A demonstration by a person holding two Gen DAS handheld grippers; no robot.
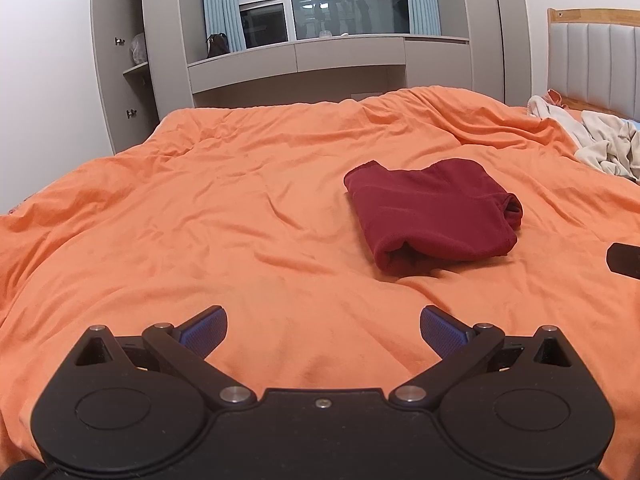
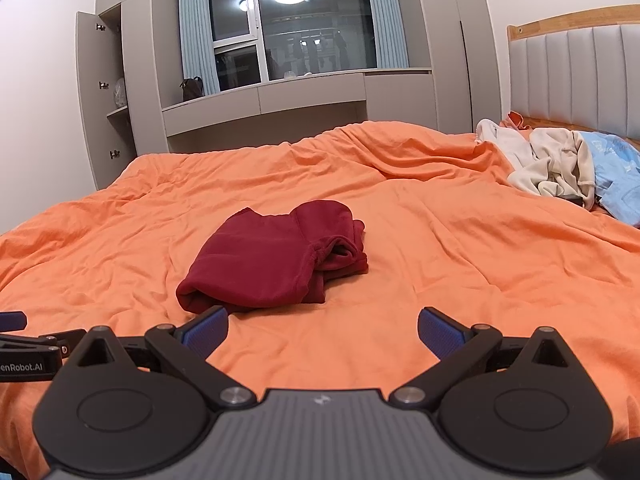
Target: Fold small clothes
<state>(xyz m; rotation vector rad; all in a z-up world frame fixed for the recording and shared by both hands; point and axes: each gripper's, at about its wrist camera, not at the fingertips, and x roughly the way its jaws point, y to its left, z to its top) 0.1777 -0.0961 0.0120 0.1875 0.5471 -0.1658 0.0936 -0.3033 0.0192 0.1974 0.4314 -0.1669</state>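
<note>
A dark red garment [image 1: 432, 212] lies folded into a compact bundle on the orange bed cover [image 1: 200, 208]. In the right wrist view the same red garment [image 2: 276, 258] sits ahead and slightly left of the gripper. My left gripper [image 1: 323, 328] is open, with nothing between its blue pads, and hovers over bare cover, near and left of the bundle. My right gripper [image 2: 322, 330] is also open and holds nothing; its left pad [image 2: 206, 330] is just in front of the bundle's near edge. The left gripper's tip [image 2: 14, 320] shows at the left edge.
A heap of cream clothes [image 2: 548, 164] and a blue cloth [image 2: 618, 176] lie at the back right by the padded headboard [image 2: 576, 76]. Grey cabinets [image 1: 120, 72] and a window [image 1: 320, 0] stand beyond the bed. The orange cover spreads wide to the left.
</note>
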